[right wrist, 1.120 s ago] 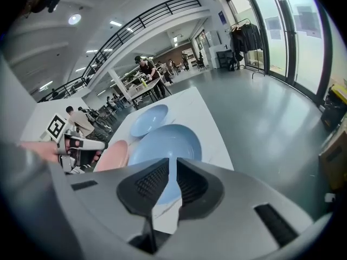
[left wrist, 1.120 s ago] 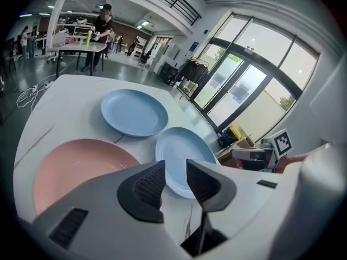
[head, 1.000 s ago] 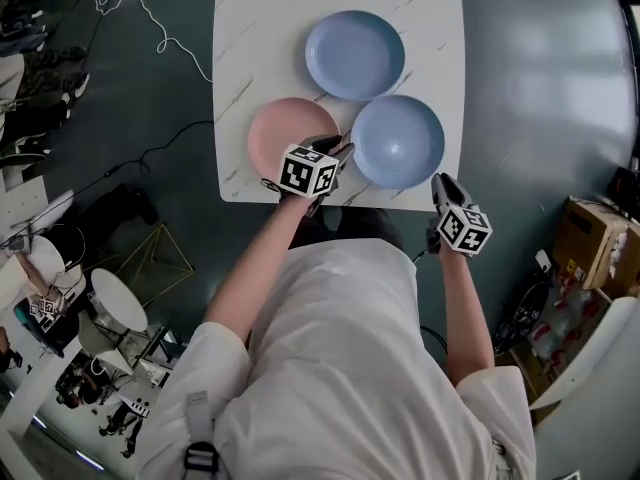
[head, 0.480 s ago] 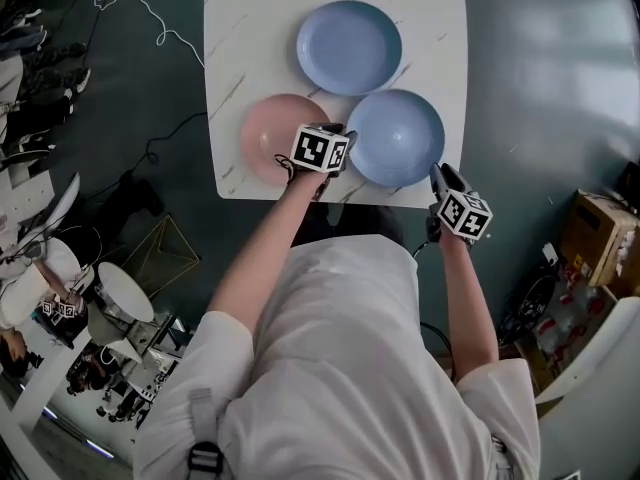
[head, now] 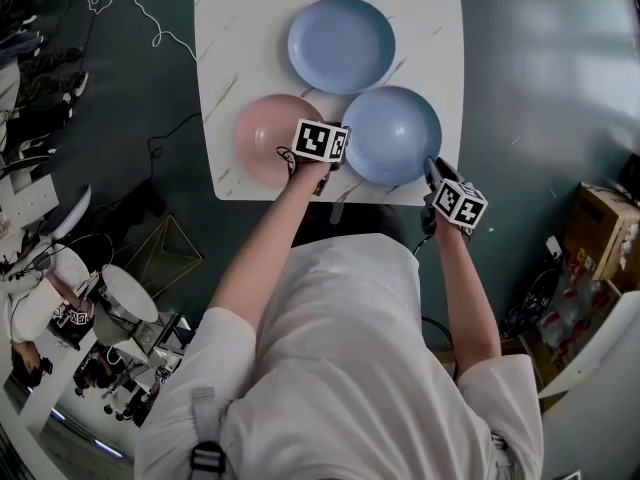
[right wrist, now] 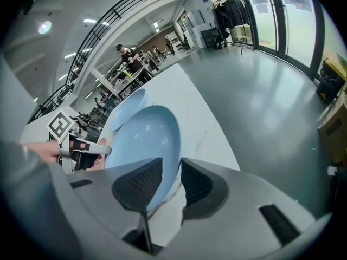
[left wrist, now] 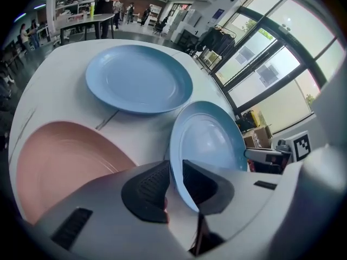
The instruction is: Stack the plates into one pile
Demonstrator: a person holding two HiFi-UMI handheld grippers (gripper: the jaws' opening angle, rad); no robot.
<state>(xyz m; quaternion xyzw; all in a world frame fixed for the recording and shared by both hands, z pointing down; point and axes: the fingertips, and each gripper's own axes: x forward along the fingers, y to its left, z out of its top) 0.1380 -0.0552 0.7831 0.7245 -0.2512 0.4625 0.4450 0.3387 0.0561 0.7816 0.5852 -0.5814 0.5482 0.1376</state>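
Plate point(head: 392, 133) on marble table point(head: 430, 8), teal floor point(head: 540, 78): left hand-held gripper point(left wrist: 174, 167) clamping rim point(left wrist: 172, 145), right one point(right wrist: 171, 167) opening astride.

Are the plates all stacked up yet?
Not yet. Nothing is stacked: the pink plate, far blue plate and near blue plate lie side by side on the table. In hand: the left gripper has just been closing on the near blue plate's rim; the right gripper, just opening, straddles its other edge. Left: piling all three.
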